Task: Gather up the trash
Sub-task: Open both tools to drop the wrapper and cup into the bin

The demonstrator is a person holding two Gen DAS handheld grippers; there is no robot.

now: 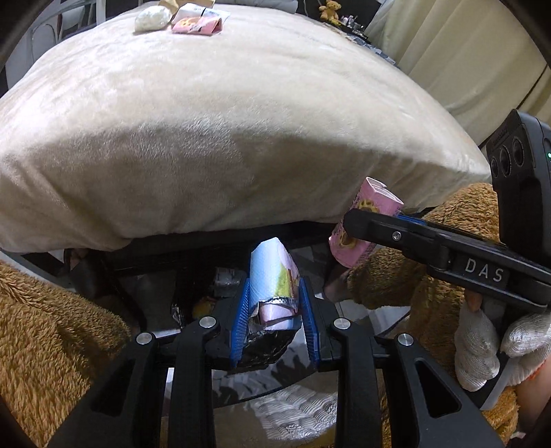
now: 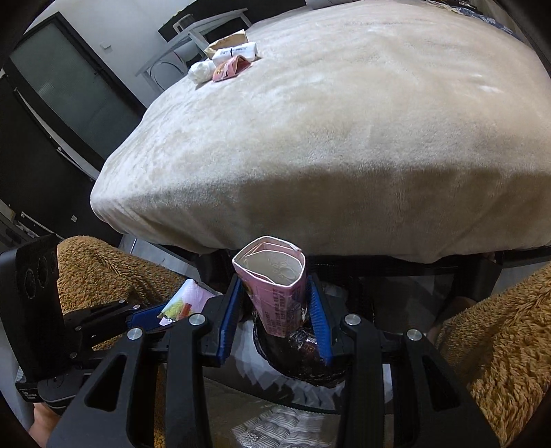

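two claws show, one per hand: the left claw [image 1: 273, 310] at lower centre of the left wrist view and the right claw [image 2: 277, 317] at lower centre of the right wrist view. each carries one piece of trash, so two held pieces: one pale blue wrapper [image 1: 270, 279] and one pink carton [image 2: 275, 293]. on the bed [image 2: 327, 138], at upper left of the right wrist view, four more pieces lie in one cluster: one white crumpled wad [image 2: 201, 71], one pink wrapper [image 2: 230, 69], one white packet [image 2: 235, 52] and one tan packet [image 2: 225, 42]. one teddy bear [image 1: 329, 9] sits at the top of the left wrist view.
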